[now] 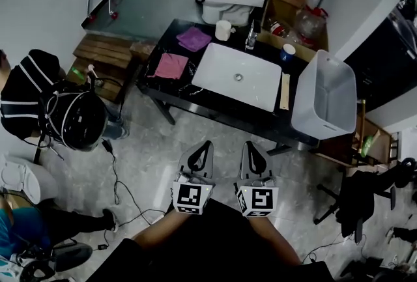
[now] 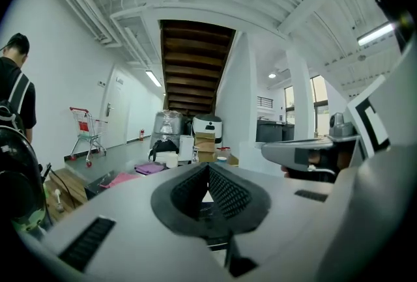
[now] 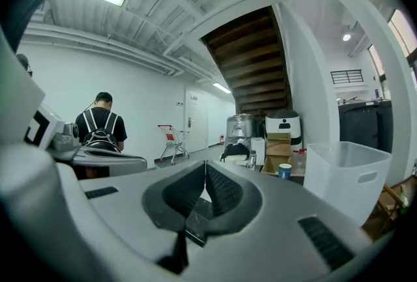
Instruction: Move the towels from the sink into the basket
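Left gripper point(image 1: 207, 144) and right gripper point(image 1: 248, 144) are hovering before the sink point(image 1: 257, 88).
Both are pressing their jaws together on nothing; the pink towel point(image 1: 171, 66) and purple towel point(image 1: 194, 38) are lying just left of the sink, and the white basket point(image 1: 324, 95) is standing at its right.

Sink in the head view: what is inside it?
The sink holds only its drain; nothing covers its inside. The pink towel and purple towel lie outside it, on the black counter beside it.
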A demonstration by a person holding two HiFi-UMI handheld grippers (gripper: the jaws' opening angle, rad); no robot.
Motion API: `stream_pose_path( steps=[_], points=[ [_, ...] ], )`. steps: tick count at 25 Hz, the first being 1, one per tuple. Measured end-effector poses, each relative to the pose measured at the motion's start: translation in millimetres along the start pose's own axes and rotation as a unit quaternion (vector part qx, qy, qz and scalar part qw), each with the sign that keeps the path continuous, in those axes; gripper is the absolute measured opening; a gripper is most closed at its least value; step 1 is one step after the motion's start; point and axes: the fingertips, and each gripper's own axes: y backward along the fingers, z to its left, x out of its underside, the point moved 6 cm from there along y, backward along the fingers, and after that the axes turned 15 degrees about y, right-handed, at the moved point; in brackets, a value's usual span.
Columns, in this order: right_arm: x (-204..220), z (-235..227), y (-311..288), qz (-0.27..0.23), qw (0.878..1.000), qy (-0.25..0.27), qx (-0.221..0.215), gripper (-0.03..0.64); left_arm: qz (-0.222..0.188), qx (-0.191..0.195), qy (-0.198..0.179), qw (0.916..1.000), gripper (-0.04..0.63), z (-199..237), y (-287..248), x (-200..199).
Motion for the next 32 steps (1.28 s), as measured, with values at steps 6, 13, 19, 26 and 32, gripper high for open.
stream_pose_path(
  steps=[6,13,19,26,32],
  points=[
    [-21.4,11.4,-79.0,0.009,1.0,0.002,-0.01,0.02,0.003,0.007,0.003,1.0,0.003,59.3,-42.3,-28.3],
    [-38.3,40.0,-165.7,0.015,0.999,0.01,-0.041,0.018,0.003,0.003,0.004,1.0,0.003,132.8,-83.1,-49.9],
    [-39.5,68.4,-227.7,0.008,0.997,0.001,-0.075,0.018,-0.008,-0.005,0.014,0.9999,0.003,180.9,-101.7,-67.4],
    [-32.7,87.7,-278.0,0.032,0.994,0.012,-0.106,0.02,-0.014,-0.031,0.027,0.999,0.003,228.2,-116.5,-77.4],
    [-34.2,96.6,-321.3,0.03,0.99,0.032,-0.133,0.02,-0.018,-0.075,0.03,0.9966,0.003,269.9,-125.1,-81.6]
  ],
)
